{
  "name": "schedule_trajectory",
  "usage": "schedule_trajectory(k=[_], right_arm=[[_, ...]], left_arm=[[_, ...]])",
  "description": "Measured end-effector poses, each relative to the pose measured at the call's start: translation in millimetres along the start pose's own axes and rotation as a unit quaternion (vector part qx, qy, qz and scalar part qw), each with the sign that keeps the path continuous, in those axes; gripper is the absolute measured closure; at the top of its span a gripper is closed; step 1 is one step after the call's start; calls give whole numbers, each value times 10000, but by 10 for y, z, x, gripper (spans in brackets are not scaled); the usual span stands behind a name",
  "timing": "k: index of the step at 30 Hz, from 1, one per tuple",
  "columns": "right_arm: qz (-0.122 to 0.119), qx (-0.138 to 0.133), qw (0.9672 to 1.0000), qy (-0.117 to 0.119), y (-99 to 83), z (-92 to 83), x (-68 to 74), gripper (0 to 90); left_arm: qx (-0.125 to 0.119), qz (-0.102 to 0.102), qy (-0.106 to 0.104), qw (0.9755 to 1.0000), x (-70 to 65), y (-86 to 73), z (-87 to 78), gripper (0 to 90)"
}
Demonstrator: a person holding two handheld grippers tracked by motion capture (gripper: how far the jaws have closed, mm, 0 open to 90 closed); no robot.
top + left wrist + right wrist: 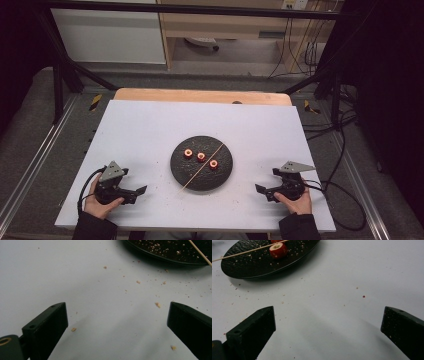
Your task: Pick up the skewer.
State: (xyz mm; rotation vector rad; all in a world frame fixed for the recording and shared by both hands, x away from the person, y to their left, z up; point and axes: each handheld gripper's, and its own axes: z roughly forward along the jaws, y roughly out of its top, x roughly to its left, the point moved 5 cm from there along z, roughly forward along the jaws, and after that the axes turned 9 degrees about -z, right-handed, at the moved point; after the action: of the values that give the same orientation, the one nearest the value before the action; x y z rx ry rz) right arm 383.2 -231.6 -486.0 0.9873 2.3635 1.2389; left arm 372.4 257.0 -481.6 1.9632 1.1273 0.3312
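A round black plate (180, 170) lies mid-table with three small red rings (201, 157) in a row on it. A thin wooden skewer (192, 177) rests slantwise across the plate, its near end past the rim. My left gripper (142, 192) sits on the white table left of the plate, held by a hand, jaws wide open on nothing. My right gripper (259, 191) rests right of the plate, also open and empty. In the left gripper view the plate's rim (160, 258) and skewer (200, 252) show at top right. The right gripper view has one red ring (278, 250) beside the skewer (249, 251) on the plate (249, 267).
Crumbs are scattered on the white table surface (145, 130) around the plate. A wooden board edge (200, 95) runs along the table's far side. A black metal frame and cables surround the table.
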Motion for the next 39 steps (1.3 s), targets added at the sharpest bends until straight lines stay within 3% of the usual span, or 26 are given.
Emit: schedule_trajectory(k=[21,39], right_arm=[[8,-11,10000,15,4,-2,9,6],[22,16,10000,23,3,1,11,6]], left_arm=[[29,39,-8,10000,-112,50,28,34],[64,109,-23,9999,-313,156,85,37]])
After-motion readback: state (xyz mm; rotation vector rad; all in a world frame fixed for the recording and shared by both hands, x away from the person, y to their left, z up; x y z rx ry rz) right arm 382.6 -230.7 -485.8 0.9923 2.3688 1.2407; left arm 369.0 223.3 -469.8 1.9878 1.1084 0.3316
